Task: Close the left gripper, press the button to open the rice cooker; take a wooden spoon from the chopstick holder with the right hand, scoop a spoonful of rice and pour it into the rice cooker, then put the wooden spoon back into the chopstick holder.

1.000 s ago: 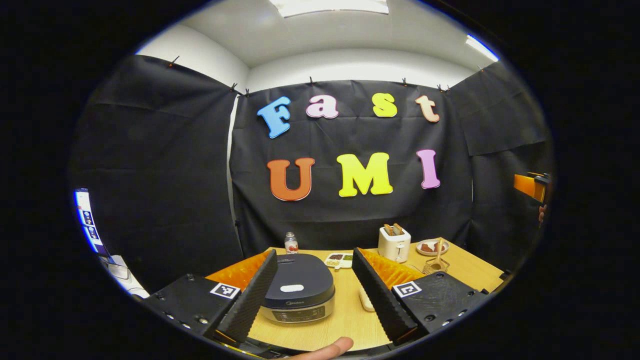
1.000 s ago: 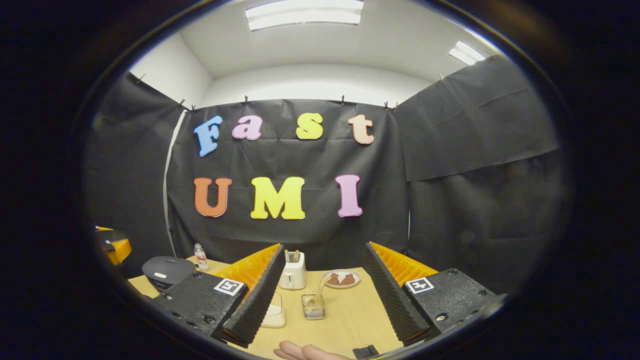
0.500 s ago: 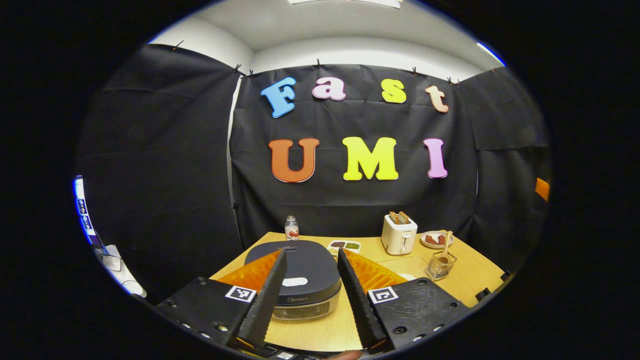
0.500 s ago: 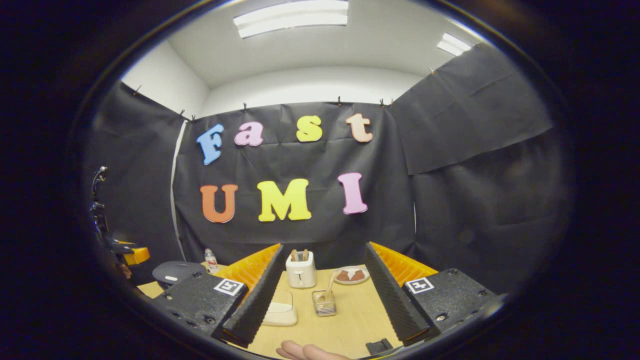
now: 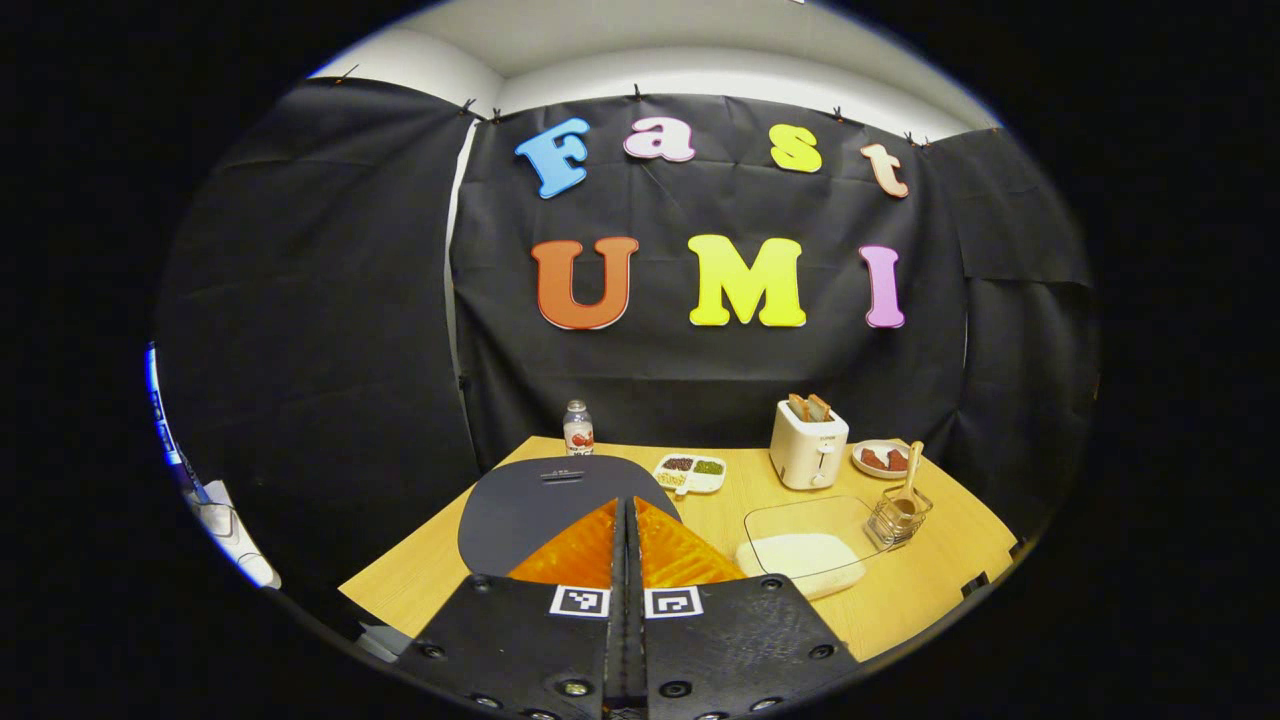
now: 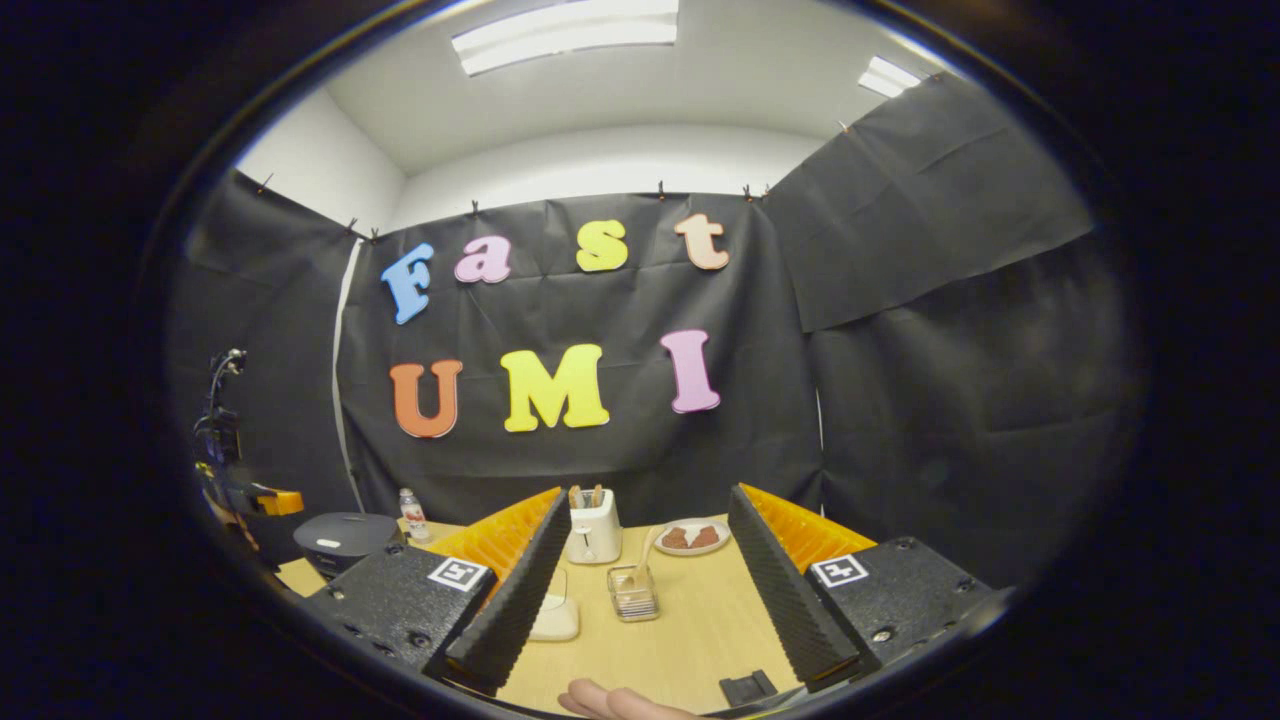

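Note:
The dark rice cooker [image 5: 535, 500] stands on the wooden table [image 5: 420, 580] with its lid down. My left gripper [image 5: 627, 502] is shut with nothing in it, its fingers pressed together just above the lid's near part. A wire chopstick holder [image 5: 900, 512] with a wooden spoon [image 5: 910, 468] stands at the right, and a clear glass box of rice [image 5: 805, 552] lies beside it. My right gripper [image 6: 646, 492] is open and empty. Between its fingers lie the chopstick holder [image 6: 632, 592] and the wooden spoon [image 6: 645, 560]. The rice cooker [image 6: 345, 535] sits far left.
A white toaster [image 5: 808, 445], a plate of food [image 5: 880, 458], a sectioned dish [image 5: 690, 472] and a small bottle [image 5: 577, 428] line the back of the table. A person's fingertip [image 6: 620, 703] shows at the bottom of the right gripper view.
My left gripper's fingers went from wide open to shut, and it moved forward over the rice cooker. The right gripper stayed open and shifted only slightly.

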Demonstrator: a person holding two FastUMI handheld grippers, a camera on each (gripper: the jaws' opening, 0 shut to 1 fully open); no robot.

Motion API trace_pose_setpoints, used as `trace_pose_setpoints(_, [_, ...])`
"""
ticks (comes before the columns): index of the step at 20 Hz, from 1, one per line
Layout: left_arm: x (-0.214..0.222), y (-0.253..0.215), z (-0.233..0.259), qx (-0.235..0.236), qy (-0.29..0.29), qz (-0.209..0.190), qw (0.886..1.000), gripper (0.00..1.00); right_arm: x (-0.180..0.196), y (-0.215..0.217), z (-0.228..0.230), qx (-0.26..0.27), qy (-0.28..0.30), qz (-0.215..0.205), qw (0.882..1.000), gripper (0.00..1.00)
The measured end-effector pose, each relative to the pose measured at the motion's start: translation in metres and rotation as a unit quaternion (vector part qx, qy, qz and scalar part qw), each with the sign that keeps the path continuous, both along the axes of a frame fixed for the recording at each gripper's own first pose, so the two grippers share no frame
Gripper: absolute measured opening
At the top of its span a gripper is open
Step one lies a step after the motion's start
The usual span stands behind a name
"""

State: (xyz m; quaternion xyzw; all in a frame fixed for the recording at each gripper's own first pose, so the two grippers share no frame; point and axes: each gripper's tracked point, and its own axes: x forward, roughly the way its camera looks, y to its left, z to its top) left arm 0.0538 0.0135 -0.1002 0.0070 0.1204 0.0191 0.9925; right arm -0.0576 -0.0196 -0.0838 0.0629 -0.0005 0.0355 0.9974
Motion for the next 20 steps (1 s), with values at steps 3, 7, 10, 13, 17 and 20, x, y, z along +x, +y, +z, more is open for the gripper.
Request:
trace_pose_setpoints(3, [0.015,0.005,-0.022,-0.001,0.039,0.010,0.999,0.00,0.008,-0.007,-0.010,-0.006,0.008,0.000,1.000,1.00])
trace_pose_setpoints(7, [0.033,0.013,-0.047,-0.020,0.083,0.024,0.996,0.00,0.027,-0.011,-0.020,0.009,0.014,0.009,1.000,1.00])
trace_pose_setpoints(10, [0.039,0.020,-0.065,-0.029,0.110,0.037,0.993,0.00,0.045,-0.013,-0.046,0.023,0.044,0.024,0.998,1.00])
trace_pose_setpoints(13, [0.039,0.028,-0.077,-0.020,0.126,0.045,0.991,0.00,0.061,-0.022,-0.061,0.033,0.060,0.025,0.997,0.96])
trace_pose_setpoints(17, [0.040,0.034,-0.089,-0.018,0.137,0.053,0.989,0.00,0.074,-0.030,-0.076,0.038,0.057,0.019,0.997,1.00])
trace_pose_setpoints(20, [0.037,0.033,-0.091,-0.027,0.145,0.050,0.988,0.00,0.084,-0.031,-0.086,0.038,0.053,0.027,0.998,0.96])
